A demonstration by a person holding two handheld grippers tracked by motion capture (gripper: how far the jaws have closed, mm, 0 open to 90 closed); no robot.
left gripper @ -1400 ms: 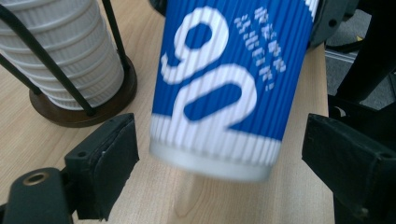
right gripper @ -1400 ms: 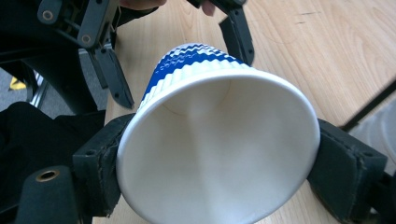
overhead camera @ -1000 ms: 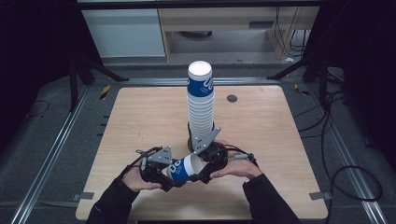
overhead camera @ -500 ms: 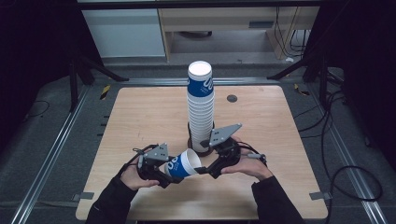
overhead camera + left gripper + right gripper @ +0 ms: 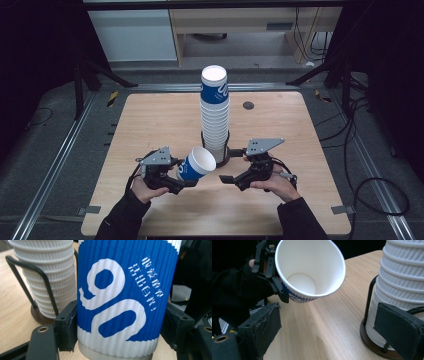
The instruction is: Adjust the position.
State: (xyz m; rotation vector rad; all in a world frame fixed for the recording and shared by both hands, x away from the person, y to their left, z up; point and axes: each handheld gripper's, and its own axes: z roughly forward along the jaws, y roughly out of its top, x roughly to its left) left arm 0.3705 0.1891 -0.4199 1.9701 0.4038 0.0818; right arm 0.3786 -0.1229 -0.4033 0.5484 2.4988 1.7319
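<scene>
The left hand-held gripper (image 5: 186, 180) is clamped on a blue and white ribbed paper cup (image 5: 196, 163), its pads pressing the cup's lower wall from both sides. The cup lies tilted above the light wooden tabletop (image 5: 150, 120), its long axis slanting up from the gripper, with the open mouth facing up and to the right, toward the tall stack of ribbed paper cups (image 5: 215, 112) in a black wire holder just beside it. The right hand-held gripper (image 5: 226, 178) has just been opening; its jaws stand apart with nothing between them, near the cup's mouth.
</scene>
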